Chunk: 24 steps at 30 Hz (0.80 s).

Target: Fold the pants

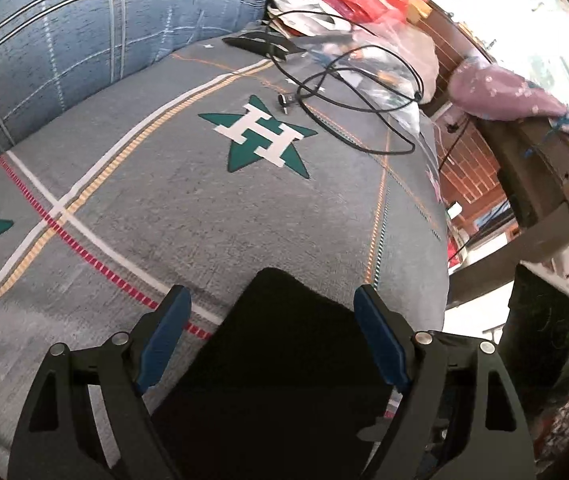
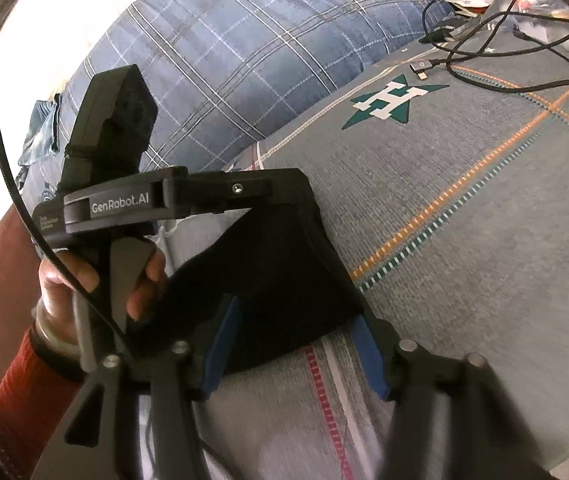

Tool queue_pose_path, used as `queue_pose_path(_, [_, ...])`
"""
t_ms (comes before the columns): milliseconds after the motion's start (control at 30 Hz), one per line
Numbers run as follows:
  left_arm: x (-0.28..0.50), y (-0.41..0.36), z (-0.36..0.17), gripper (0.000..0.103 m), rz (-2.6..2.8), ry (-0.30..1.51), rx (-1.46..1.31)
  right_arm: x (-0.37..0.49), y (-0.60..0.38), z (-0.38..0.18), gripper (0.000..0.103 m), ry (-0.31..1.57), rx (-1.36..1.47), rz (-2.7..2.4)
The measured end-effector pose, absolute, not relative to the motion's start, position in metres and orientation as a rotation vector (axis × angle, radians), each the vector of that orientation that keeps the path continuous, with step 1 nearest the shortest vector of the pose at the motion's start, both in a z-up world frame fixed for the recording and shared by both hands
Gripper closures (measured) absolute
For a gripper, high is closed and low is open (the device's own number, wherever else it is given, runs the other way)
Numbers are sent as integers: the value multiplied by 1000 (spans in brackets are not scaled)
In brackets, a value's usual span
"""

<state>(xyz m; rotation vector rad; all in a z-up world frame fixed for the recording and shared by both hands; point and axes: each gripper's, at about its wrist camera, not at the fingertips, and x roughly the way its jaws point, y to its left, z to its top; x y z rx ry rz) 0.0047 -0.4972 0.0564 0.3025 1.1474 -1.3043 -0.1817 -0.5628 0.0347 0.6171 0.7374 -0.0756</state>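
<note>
Black pants [image 1: 284, 344] lie bunched on grey bed sheet [image 1: 204, 208], between your two grippers. Your left gripper [image 1: 272, 336] spread wide, fabric beneath, nothing pinched. Your right gripper [image 2: 292, 348] likewise spread apart over pants edge. Blue plaid pillow [image 2: 244, 48] and black cable [image 1: 364, 92] beyond.

A bed covered in a grey sheet [image 1: 212, 216] carries everything, its cloth printed with white, yellow and red stripes and a green star [image 1: 260, 136] marked H (a second star shows partly at nine o'clock). Black pants [image 1: 284, 344] lie folded on it at six o'clock. A blue plaid pillow [image 1: 84, 32] rests at eleven o'clock. Black cables [image 1: 360, 92] loop at one o'clock, beside a heap of bags and papers [image 1: 324, 4].
</note>
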Motion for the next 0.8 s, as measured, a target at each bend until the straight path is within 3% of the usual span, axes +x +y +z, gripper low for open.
queue_pose_path(33, [2,-498,57,34,-1317,1133,314,-181,-563,34,53,732,617,-81])
queue_pose_path(67, [2,-499,56,58,-1323,1132,319,-179,-564,32,68,729,619,-87])
queue_pose_path(133, [-2,-502,54,66,-1323,1119,344,-174,-566,27,85,731,642,-78])
queue_pose_path(167, [-4,-502,55,67,-1325,1103,352,-173,-569,25,88,718,665,-65])
queue_pose_path(267, [-2,-499,56,84,-1317,1090,338,-174,-569,29,90,690,668,-51])
queue_pose_path(567, [6,-437,120,88,-1335,951,162,-170,-525,96,90,612,488,63])
queue_pose_path(800, [18,-319,158,88,-1195,863,48,-149,-448,129,90,611,358,261])
